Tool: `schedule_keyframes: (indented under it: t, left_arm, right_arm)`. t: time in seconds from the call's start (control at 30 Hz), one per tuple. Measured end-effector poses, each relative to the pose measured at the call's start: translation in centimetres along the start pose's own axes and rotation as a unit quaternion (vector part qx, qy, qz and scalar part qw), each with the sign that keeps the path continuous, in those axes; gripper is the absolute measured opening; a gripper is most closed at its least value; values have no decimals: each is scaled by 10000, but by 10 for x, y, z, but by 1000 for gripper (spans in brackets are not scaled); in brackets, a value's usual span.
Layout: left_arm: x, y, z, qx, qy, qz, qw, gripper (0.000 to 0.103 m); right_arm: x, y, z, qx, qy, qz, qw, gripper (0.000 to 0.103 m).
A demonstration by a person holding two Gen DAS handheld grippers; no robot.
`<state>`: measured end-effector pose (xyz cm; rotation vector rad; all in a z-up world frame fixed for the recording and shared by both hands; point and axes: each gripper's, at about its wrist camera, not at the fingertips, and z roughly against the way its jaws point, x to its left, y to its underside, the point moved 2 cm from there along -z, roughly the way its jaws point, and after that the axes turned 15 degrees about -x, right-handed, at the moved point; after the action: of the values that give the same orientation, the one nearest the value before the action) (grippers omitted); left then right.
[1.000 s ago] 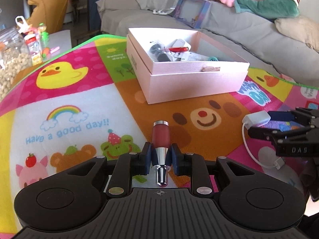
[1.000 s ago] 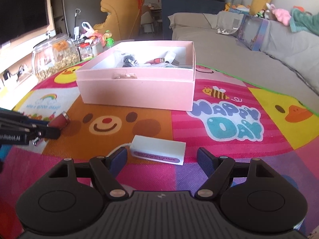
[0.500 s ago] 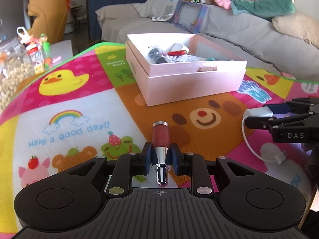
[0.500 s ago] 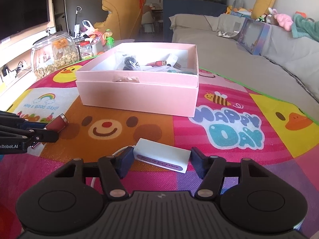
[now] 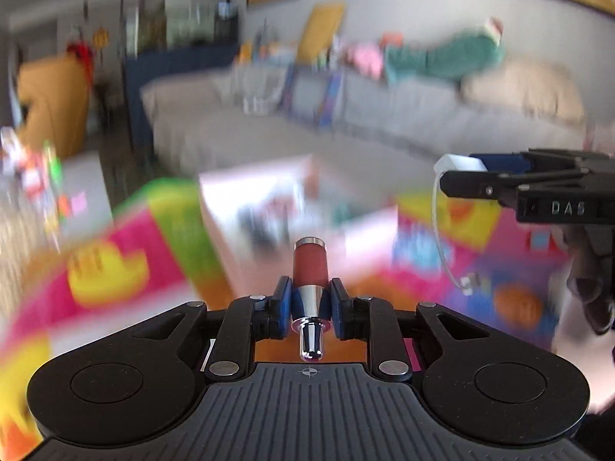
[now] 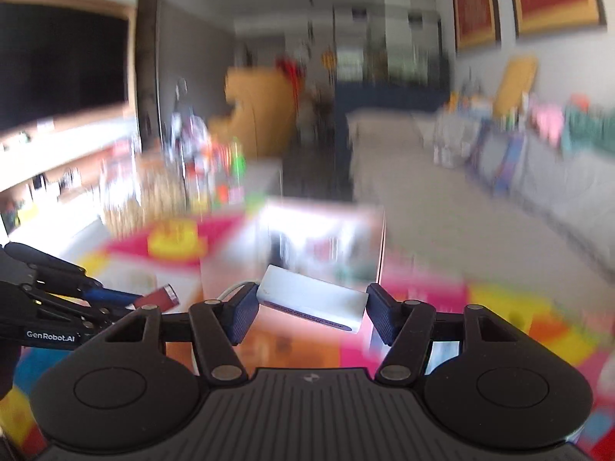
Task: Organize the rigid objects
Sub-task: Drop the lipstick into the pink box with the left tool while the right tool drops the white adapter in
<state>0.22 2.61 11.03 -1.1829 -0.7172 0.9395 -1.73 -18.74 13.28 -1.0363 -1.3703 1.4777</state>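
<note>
Both grippers clamp loads: left gripper (image 5: 309, 299) lipstick (image 5: 309, 269) pointing forward, right gripper (image 6: 310, 309) adapter (image 6: 313, 301) crosswise.

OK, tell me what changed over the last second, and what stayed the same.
The right gripper has just closed on the white adapter and lifted it off the mat. The left gripper rose too, still clamped on the red tube. The pink box stayed on the mat.

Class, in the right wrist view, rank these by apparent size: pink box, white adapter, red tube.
1. pink box, blurred
2. white adapter, enlarged by nearness to the camera
3. red tube, partly hidden
</note>
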Motion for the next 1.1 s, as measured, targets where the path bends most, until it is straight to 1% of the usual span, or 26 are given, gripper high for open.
schedule_keyframes:
  t: [0.07, 0.1, 0.17, 0.2, 0.27, 0.3, 0.33, 0.37, 0.47, 0.57, 0.6, 0.67, 0.73, 0.8, 0.87, 0.97, 1.0, 1.07, 1.1]
  left_arm:
    - [4, -38, -4, -439, -73, -85, 9990, 24]
    - [5, -55, -9, -597, -92, -120, 9981, 24]
    - [12, -86, -25, -823, -93, -111, 9965, 24]
    - [17, -99, -36, -888, -96, -22, 9960, 24]
    - [30, -120, -61, -915, -8, 341, 9952, 24]
    - [37, -126, -75, -851, 72, 543, 9949, 24]
    - [42, -130, -90, -759, 123, 698, 9946, 24]
    - [46, -130, -105, -695, 126, 789, 9944, 24]
    - [52, -113, -140, -556, 63, 741, 9957, 24]
    - [56, -82, -161, -77, 155, 768, 9969, 24]
    - [57, -70, -164, 88, 202, 779, 9967, 24]
    - [56, -48, -162, 358, 178, 715, 9966, 24]
    - [53, -26, -145, 474, 74, 507, 9976, 24]
    - [49, -6, -119, 571, 9, 266, 9980, 25]
    - [47, 13, -92, 695, -185, 73, 9974, 29]
    - [54, 43, -63, 1145, -656, 89, 9912, 27]
    - [55, 54, -56, 1340, -743, 98, 9881, 27]
    - [54, 75, -41, 1635, -890, 39, 9825, 27]
    - [52, 83, -35, 1724, -943, -14, 9805, 27]
  right_arm:
    - [-3, -32, -8, -496, 89, 155, 9986, 62]
    - [-6, -46, -14, -654, 116, 163, 9977, 62]
    - [-13, -70, -34, -816, 115, 23, 9966, 62]
    - [-16, -78, -44, -839, 91, -86, 9964, 62]
    - [-22, -89, -68, -832, 14, -204, 9963, 63]
    - [-24, -89, -79, -800, -62, -188, 9966, 66]
    - [-25, -86, -93, -702, -107, -149, 9974, 78]
    - [-25, -82, -103, -609, -71, -148, 9980, 81]
    - [-25, -55, -125, -94, 173, -152, 9997, 81]
    - [-24, -19, -121, 272, 318, -333, 9986, 81]
    - [-24, -8, -116, 369, 313, -406, 9980, 81]
    - [-23, 13, -105, 545, 322, -499, 9967, 81]
    - [-21, 31, -94, 744, 343, -511, 9953, 81]
    - [-18, 49, -81, 998, 286, -441, 9936, 81]
    - [-12, 68, -74, 1317, 287, -354, 9902, 81]
    - [5, 97, -72, 1893, 179, -340, 9812, 81]
    - [10, 105, -73, 2064, 147, -341, 9778, 81]
    - [20, 122, -72, 2323, 220, -370, 9717, 81]
    - [23, 126, -74, 2340, 298, -373, 9711, 83]
